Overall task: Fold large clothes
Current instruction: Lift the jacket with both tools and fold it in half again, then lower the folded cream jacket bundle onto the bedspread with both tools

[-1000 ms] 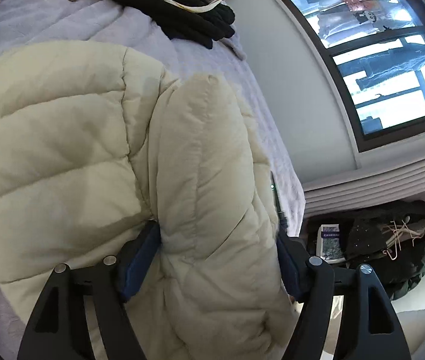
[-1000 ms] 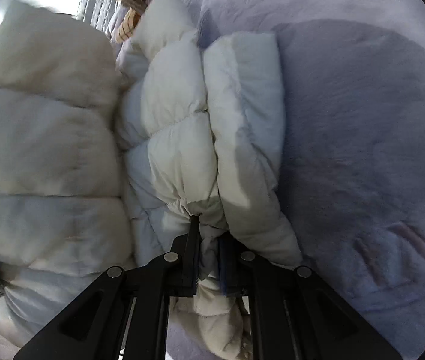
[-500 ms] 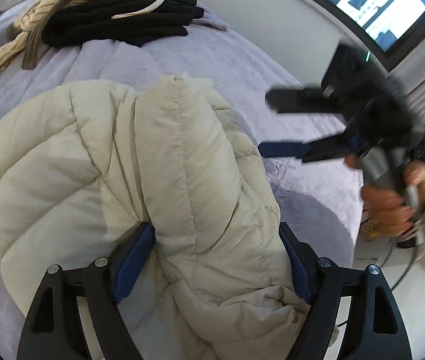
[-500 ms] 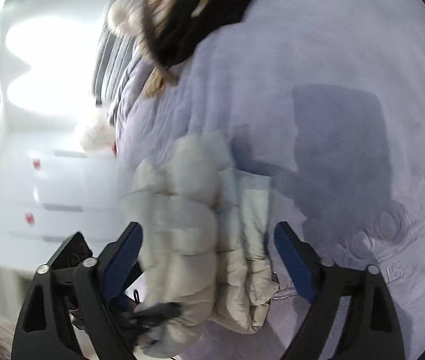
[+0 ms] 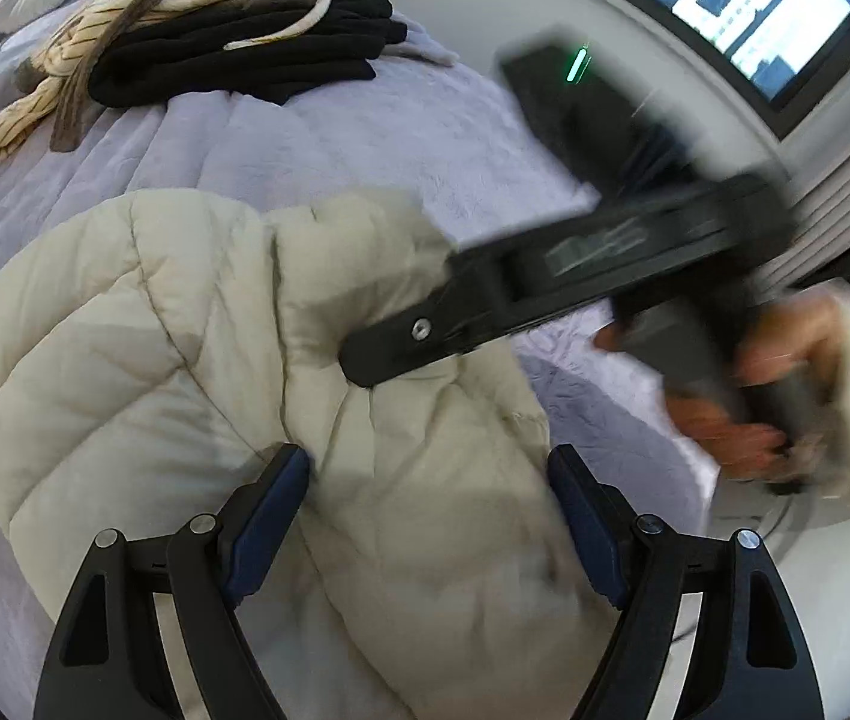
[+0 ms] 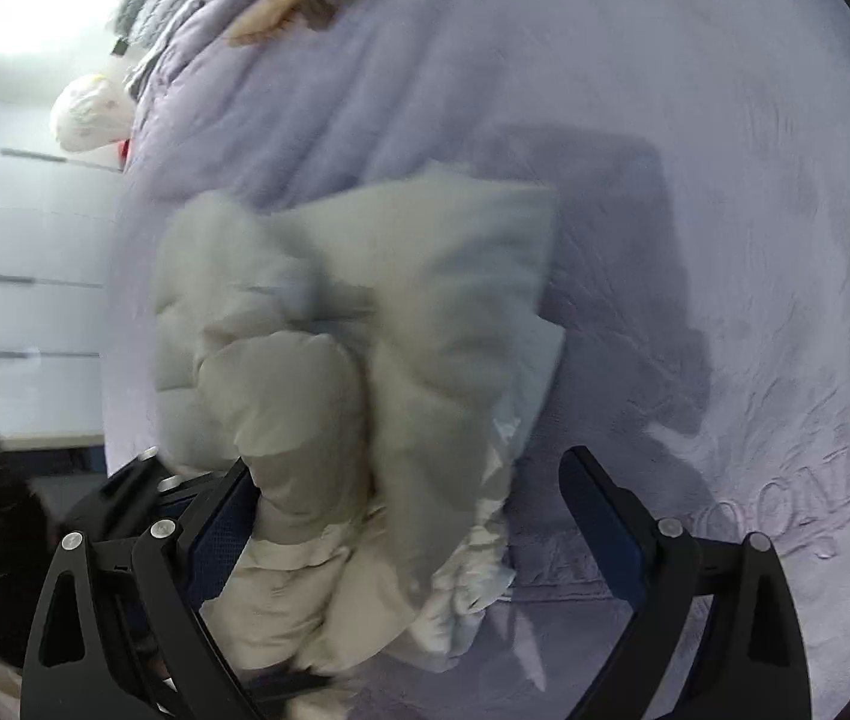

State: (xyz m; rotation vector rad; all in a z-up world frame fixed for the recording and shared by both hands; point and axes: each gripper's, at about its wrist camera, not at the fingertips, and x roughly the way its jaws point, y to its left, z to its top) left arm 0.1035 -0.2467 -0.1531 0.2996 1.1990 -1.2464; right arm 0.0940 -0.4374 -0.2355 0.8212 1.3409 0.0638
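Now both pairs of fingers spread wide and released, cream puffer jacket (image 5: 197, 360) bunched on the lavender bed (image 5: 365, 138) between the left gripper (image 5: 427, 516) fingers, right gripper (image 6: 407, 516) straddling its folded end, dark clothes pile (image 5: 233, 54) well beyond.

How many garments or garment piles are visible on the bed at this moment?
2: the cream puffer jacket lies in front, under both grippers; a pile of dark and striped clothes sits at the bed's far end. Others may be hidden.
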